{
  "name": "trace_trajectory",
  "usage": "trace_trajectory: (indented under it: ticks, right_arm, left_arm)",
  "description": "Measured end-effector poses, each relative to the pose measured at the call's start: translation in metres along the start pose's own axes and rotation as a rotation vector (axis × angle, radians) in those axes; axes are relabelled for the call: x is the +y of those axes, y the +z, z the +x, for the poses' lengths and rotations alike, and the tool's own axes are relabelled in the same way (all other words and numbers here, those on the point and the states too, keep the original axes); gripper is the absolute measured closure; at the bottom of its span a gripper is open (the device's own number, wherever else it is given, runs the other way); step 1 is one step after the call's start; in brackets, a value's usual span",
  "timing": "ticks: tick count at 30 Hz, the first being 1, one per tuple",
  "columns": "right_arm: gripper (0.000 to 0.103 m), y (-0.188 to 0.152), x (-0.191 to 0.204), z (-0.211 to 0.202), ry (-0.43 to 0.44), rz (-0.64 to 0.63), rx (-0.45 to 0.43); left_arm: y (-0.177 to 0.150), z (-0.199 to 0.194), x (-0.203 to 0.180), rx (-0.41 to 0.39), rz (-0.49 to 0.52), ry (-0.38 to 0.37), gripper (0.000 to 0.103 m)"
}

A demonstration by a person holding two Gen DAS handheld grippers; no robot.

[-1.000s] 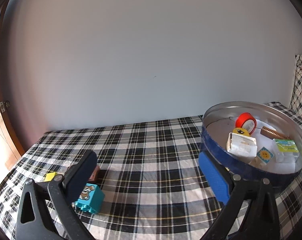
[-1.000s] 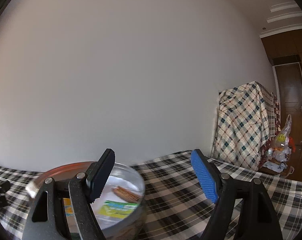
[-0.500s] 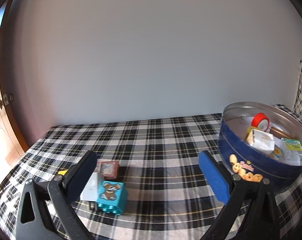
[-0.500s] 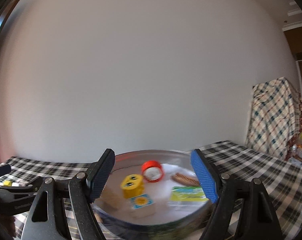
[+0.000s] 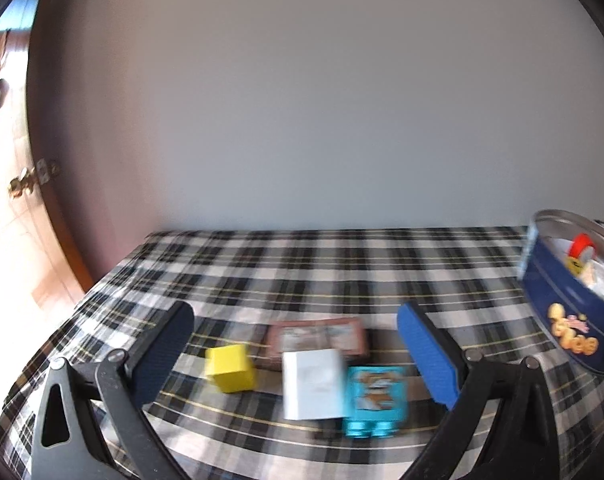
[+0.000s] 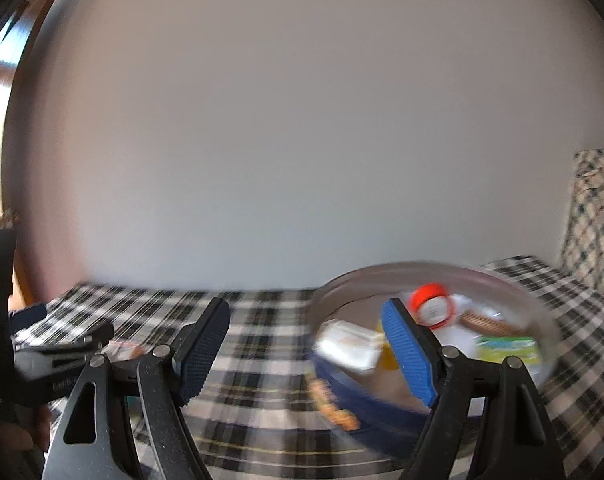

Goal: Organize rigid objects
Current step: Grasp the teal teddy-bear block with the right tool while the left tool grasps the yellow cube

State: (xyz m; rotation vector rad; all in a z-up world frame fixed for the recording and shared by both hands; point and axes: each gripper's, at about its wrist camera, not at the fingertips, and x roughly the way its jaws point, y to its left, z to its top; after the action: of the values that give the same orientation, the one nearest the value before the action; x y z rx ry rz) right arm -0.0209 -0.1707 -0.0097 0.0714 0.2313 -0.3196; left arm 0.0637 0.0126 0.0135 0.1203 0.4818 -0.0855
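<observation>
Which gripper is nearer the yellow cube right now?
Left. The left gripper is open just in front of the yellow cube; the right gripper is open farther off, beside the blue tin.

Two low, wall-facing wrist views over the checked cloth (image 5: 341, 272), sharing the tin (image 6: 381, 412).

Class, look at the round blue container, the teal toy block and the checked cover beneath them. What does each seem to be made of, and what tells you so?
Round blue tin: probably metal, with a shiny silver rim and inside and a printed blue wall.
Teal toy block: likely moulded plastic, with a smooth, even colour and studs along one edge.
Checked cover: woven fabric, matt, with a plaid pattern; the blur hides its texture.
</observation>
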Motion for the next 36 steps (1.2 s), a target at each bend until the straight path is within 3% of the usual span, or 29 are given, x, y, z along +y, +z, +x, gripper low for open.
trace_trajectory:
  ticks: [6, 15, 18, 25, 30, 33, 36]
  right_arm:
    - [0.023, -0.004, 0.035, 0.014, 0.103, -0.032, 0.086]
    - [0.023, -0.019, 0.088, 0.043, 0.301, -0.009, 0.329]
    - [0.023, -0.025, 0.107, 0.056, 0.337, -0.009, 0.413]
    - [0.023, -0.04, 0.125, 0.081, 0.332, -0.027, 0.562]
    - [0.034, -0.045, 0.121, 0.091, 0.342, 0.0, 0.608]
    - [0.059, -0.044, 0.123, 0.092, 0.296, -0.074, 0.604]
    - [0.063, -0.045, 0.111, 0.097, 0.305, -0.042, 0.624]
  left_arm:
    - [0.003, 0.018, 0.053, 0.044, -0.072, 0.042, 0.0]
    - [0.004, 0.034, 0.122, 0.094, -0.234, 0.078, 0.0]
    - [0.003, 0.037, 0.13, 0.11, -0.247, 0.092, 0.0]
    - [0.003, 0.038, 0.126, 0.136, -0.235, 0.07, 0.0]
    - [0.0, 0.04, 0.122, 0.156, -0.212, 0.06, 0.0]
    - [-0.003, 0.044, 0.118, 0.183, -0.192, 0.054, 0.0]
    - [-0.004, 0.047, 0.11, 0.199, -0.168, 0.045, 0.001]
